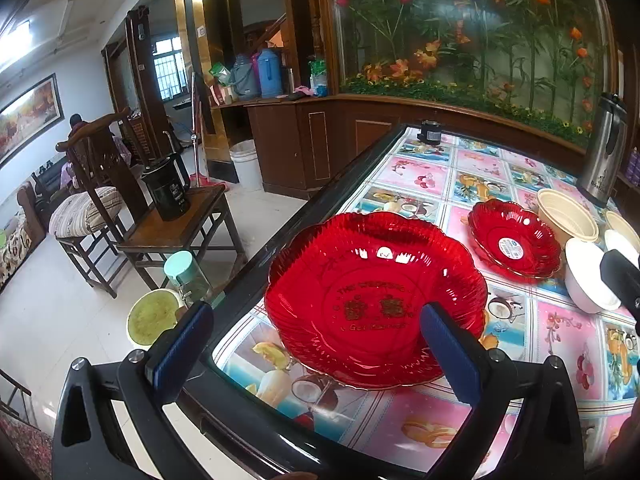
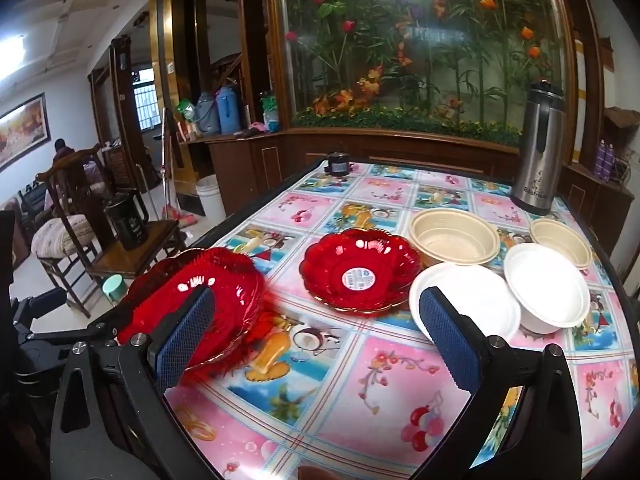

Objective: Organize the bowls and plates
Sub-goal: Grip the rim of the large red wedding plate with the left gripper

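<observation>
A large red scalloped plate (image 1: 372,300) (image 2: 200,300) lies near the table's left edge. My left gripper (image 1: 316,308) hovers just in front of it, jaws wide open, and the plate's near rim shows between the fingers, untouched. Farther right sits a smaller red plate (image 1: 514,240) (image 2: 360,272) with a round sticker. Beyond it stand two beige bowls (image 2: 454,240) (image 2: 560,242) and two white bowls (image 2: 464,300) (image 2: 548,284). My right gripper (image 2: 316,300) is open above the bare tablecloth. Its right finger partly covers the nearer white bowl.
A steel thermos (image 2: 540,152) stands at the table's far right corner, and a small dark object (image 2: 338,162) sits at the far edge. Left of the table's dark rim (image 1: 280,240) are a stool with a black kettle (image 1: 168,188) and a mint-lidded bottle (image 1: 186,276).
</observation>
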`<state>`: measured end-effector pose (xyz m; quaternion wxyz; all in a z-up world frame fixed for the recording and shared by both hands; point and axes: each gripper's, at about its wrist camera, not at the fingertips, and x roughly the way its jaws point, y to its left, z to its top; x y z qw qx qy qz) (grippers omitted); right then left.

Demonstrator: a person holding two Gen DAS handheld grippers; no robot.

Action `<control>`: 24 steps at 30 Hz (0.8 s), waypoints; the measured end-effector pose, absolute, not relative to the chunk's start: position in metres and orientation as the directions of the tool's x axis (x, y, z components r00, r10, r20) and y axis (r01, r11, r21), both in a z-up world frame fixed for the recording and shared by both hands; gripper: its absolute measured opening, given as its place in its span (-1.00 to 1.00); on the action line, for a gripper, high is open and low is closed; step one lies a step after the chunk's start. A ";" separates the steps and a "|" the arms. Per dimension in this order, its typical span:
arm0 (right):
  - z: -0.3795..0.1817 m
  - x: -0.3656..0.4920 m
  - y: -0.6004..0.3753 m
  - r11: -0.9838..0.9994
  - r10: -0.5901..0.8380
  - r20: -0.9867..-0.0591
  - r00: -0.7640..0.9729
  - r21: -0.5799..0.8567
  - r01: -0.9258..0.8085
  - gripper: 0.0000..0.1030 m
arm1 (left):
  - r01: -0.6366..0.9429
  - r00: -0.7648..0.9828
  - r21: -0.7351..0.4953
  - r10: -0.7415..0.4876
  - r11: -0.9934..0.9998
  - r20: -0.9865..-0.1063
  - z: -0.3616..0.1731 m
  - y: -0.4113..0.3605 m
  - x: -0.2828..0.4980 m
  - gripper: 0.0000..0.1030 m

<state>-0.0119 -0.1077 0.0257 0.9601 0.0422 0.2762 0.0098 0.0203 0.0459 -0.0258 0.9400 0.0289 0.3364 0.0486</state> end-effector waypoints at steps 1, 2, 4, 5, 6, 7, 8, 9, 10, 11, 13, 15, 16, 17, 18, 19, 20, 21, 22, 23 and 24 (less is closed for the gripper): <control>0.025 -0.011 -0.106 0.996 0.045 -0.531 0.846 0.085 0.000 1.00 | -0.070 0.770 0.087 0.109 0.994 -0.629 -0.026 0.045 0.020 0.99; 0.025 -0.012 -0.105 0.996 0.046 -0.531 0.846 0.084 -0.001 1.00 | -0.071 0.771 0.085 0.109 0.994 -0.627 -0.025 0.046 0.020 0.99; 0.024 -0.011 -0.105 0.997 0.047 -0.532 0.846 0.083 -0.003 1.00 | -0.067 0.772 0.085 0.106 0.994 -0.627 -0.026 0.047 0.021 0.99; 0.024 -0.011 -0.104 0.997 0.048 -0.532 0.845 0.083 -0.004 1.00 | -0.066 0.772 0.084 0.104 0.994 -0.627 -0.026 0.047 0.021 0.99; 0.024 -0.012 -0.105 0.997 0.047 -0.532 0.846 0.083 -0.004 1.00 | -0.064 0.771 0.083 0.102 0.994 -0.628 -0.026 0.046 0.022 0.99; 0.025 -0.012 -0.105 0.996 0.049 -0.532 0.845 0.084 -0.005 1.00 | -0.062 0.770 0.084 0.101 0.995 -0.630 -0.027 0.046 0.022 0.99; 0.025 -0.011 -0.104 0.996 0.052 -0.534 0.844 0.087 -0.006 1.00 | -0.060 0.770 0.086 0.100 0.995 -0.631 -0.027 0.045 0.021 0.99; 0.024 -0.011 -0.104 0.996 0.055 -0.536 0.842 0.090 -0.008 1.00 | -0.058 0.769 0.086 0.100 0.995 -0.632 -0.028 0.045 0.021 0.99; 0.024 -0.011 -0.104 0.996 0.058 -0.537 0.841 0.092 -0.010 1.00 | -0.057 0.768 0.088 0.100 0.994 -0.632 -0.029 0.044 0.021 0.99; 0.023 -0.011 -0.103 0.995 0.061 -0.538 0.841 0.094 -0.012 1.00 | -0.056 0.768 0.090 0.101 0.994 -0.633 -0.029 0.043 0.021 0.99; 0.023 -0.011 -0.101 0.995 0.067 -0.540 0.839 0.096 -0.017 1.00 | -0.057 0.767 0.092 0.102 0.994 -0.634 -0.030 0.043 0.021 0.99; 0.022 -0.011 -0.100 0.995 0.077 -0.544 0.836 0.099 -0.027 1.00 | -0.058 0.766 0.091 0.102 0.994 -0.634 -0.030 0.044 0.020 0.99; 0.023 -0.011 -0.099 0.995 0.078 -0.542 0.837 0.098 -0.029 1.00 | -0.056 0.763 0.086 0.098 0.995 -0.639 -0.030 0.045 0.021 0.99; 0.023 -0.012 -0.099 0.995 0.075 -0.539 0.839 0.094 -0.029 1.00 | -0.055 0.759 0.079 0.093 0.995 -0.644 -0.031 0.048 0.022 0.99; 0.023 -0.012 -0.098 0.996 0.069 -0.536 0.841 0.088 -0.025 1.00 | -0.055 0.753 0.070 0.088 0.996 -0.652 -0.033 0.051 0.023 0.99; 0.023 -0.013 -0.097 0.996 0.063 -0.534 0.843 0.083 -0.022 1.00 | -0.059 0.750 0.067 0.089 0.996 -0.656 -0.034 0.055 0.024 0.99; 0.023 -0.013 -0.096 0.996 0.062 -0.531 0.845 0.083 -0.021 1.00 | -0.070 0.746 0.069 0.099 0.995 -0.659 -0.037 0.059 0.025 0.99; 0.023 -0.014 -0.097 0.996 0.067 -0.529 0.846 0.088 -0.024 1.00 | -0.080 0.742 0.069 0.106 0.994 -0.662 -0.039 0.063 0.026 0.99; 0.023 -0.014 -0.098 0.995 0.071 -0.528 0.846 0.094 -0.026 1.00 | -0.087 0.737 0.066 0.109 0.994 -0.667 -0.041 0.066 0.026 0.99; 0.022 -0.013 -0.098 0.994 0.077 -0.530 0.845 0.102 -0.027 1.00 | -0.094 0.730 0.057 0.108 0.994 -0.675 -0.044 0.070 0.026 0.99; 0.021 -0.012 -0.099 0.994 0.081 -0.533 0.842 0.110 -0.026 1.00 | -0.103 0.719 0.042 0.104 0.994 -0.687 -0.048 0.073 0.027 0.99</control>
